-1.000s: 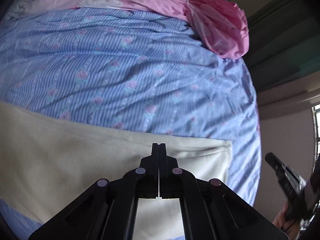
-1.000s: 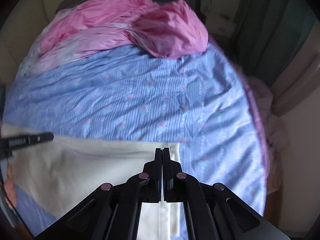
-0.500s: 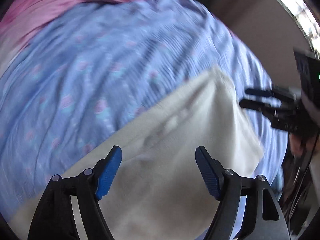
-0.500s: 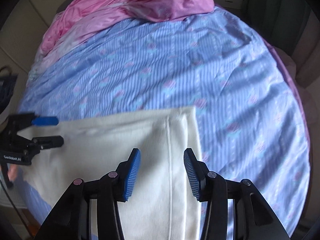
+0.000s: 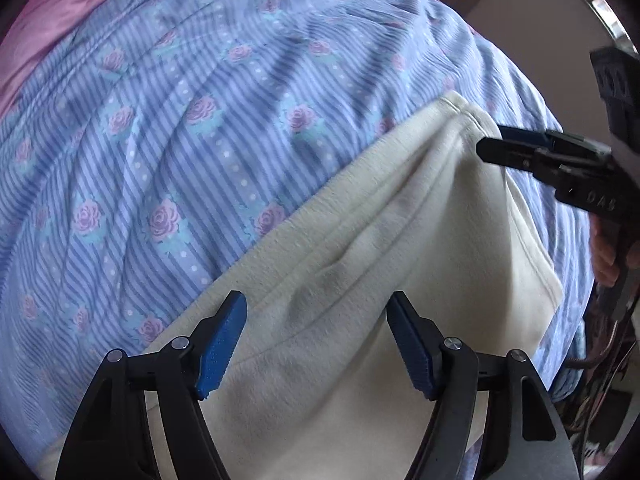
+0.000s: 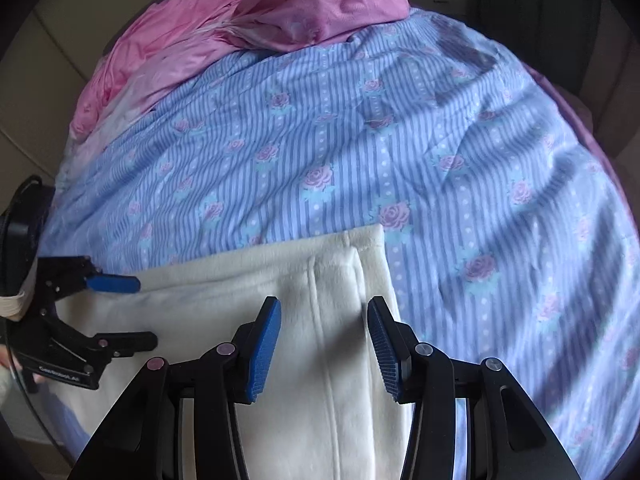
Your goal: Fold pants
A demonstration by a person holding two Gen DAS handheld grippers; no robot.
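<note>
While pants point(image 6: 224, 304) lie flat — both claws gape.

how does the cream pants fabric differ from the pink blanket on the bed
The pants are cream, matte and fleecy; the pink blanket looks smooth with a slight sheen. The pants lie spread fairly flat at the near edge of the bed, under both grippers; the pink blanket is bunched in a crumpled heap at the far end. Both rest on the blue striped, rose-patterned sheet.
</note>
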